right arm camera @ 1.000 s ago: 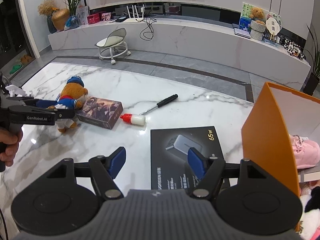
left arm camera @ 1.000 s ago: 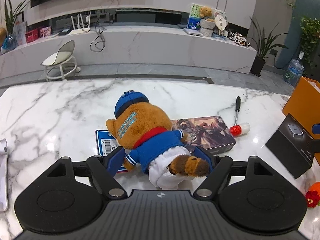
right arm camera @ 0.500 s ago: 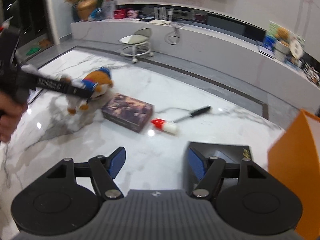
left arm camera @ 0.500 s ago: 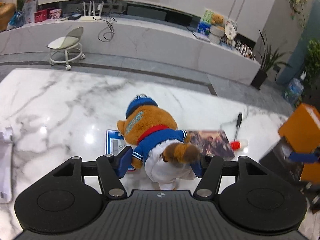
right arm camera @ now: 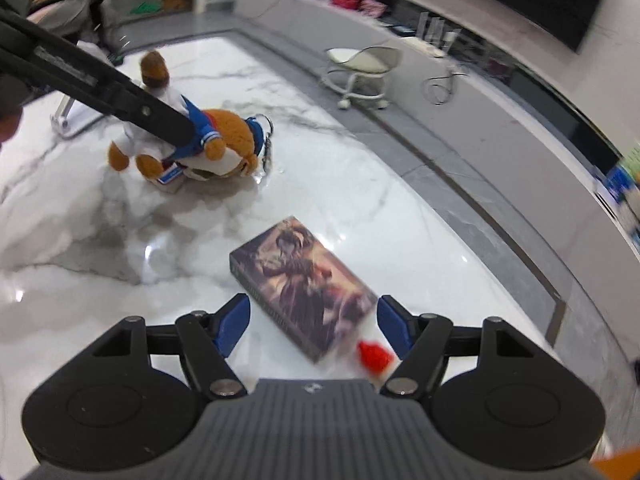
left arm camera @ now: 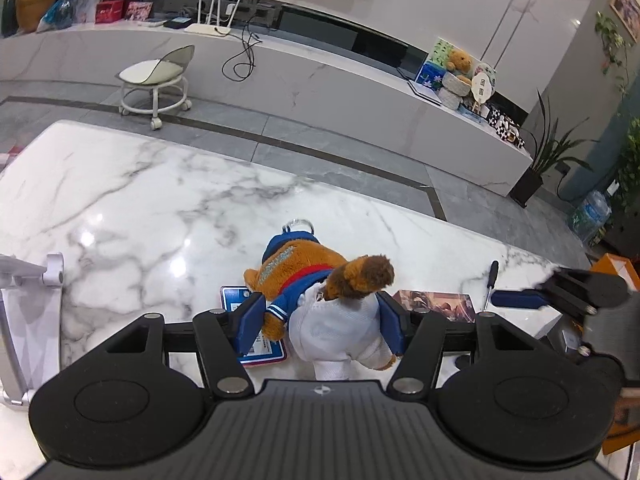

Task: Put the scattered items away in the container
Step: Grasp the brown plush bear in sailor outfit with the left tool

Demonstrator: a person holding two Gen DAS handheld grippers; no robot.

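Observation:
My left gripper (left arm camera: 322,322) is shut on a brown plush bear (left arm camera: 316,280) in a blue jacket and white trousers and holds it lifted off the marble table (left arm camera: 140,208); the bear also shows in the right wrist view (right arm camera: 216,140). A blue card (left arm camera: 256,344) lies under it. My right gripper (right arm camera: 314,318) is open and empty, hovering over a dark picture box (right arm camera: 304,284) with a red-capped bottle (right arm camera: 374,354) beside it. The orange container (left arm camera: 616,270) stands at the right edge.
A black-handled screwdriver (left arm camera: 491,280) lies by the picture box (left arm camera: 436,300). A white stand (left arm camera: 24,312) sits at the table's left edge. A black box (left arm camera: 568,336) lies near the container. Beyond the table are a floor strip, a stool (left arm camera: 156,80) and a long counter.
My left gripper has closed on the bear and raised it off the table. My right gripper has swung left from the black box to above the picture box.

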